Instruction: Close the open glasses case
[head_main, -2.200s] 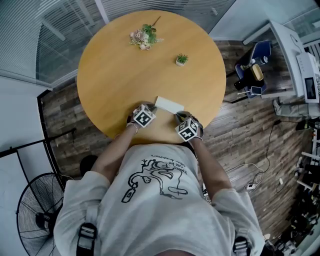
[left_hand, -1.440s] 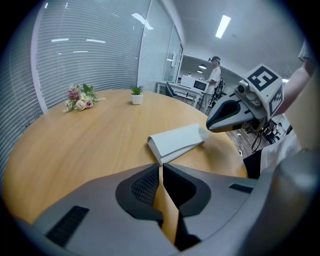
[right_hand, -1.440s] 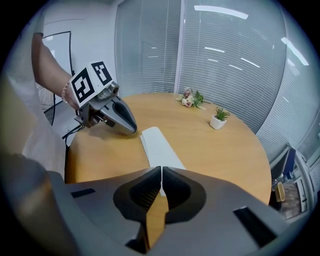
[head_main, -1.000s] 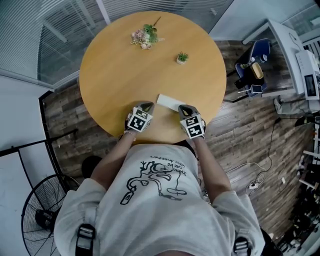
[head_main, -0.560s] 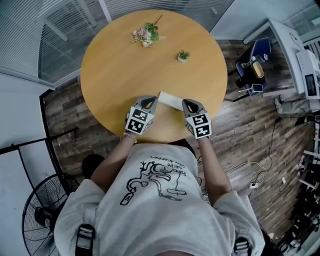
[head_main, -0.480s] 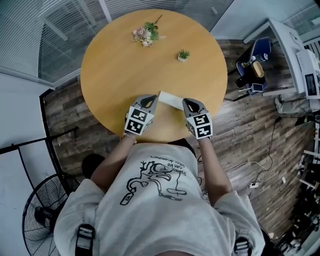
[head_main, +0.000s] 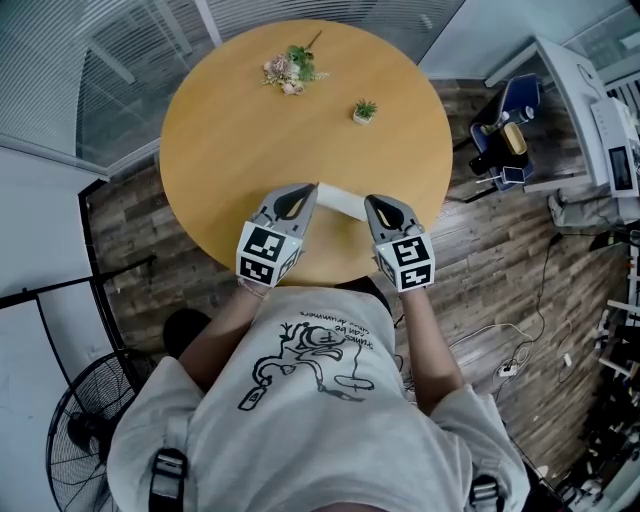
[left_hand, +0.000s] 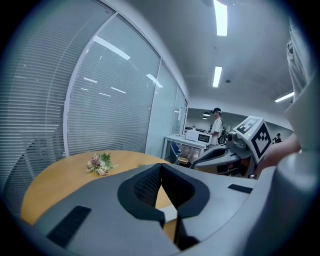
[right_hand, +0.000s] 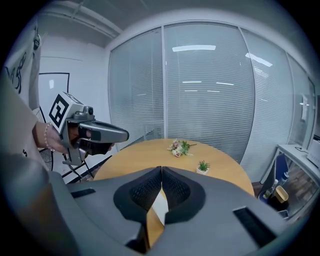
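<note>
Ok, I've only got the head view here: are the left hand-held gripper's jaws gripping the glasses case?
Observer: No. In its own view the left hand-held gripper has its jaws together with nothing between them. The glasses case lies beyond them on the table.
Operator: And the right one?
Observer: The same. The right hand-held gripper has its jaws shut and empty, and the case shows past them.
</note>
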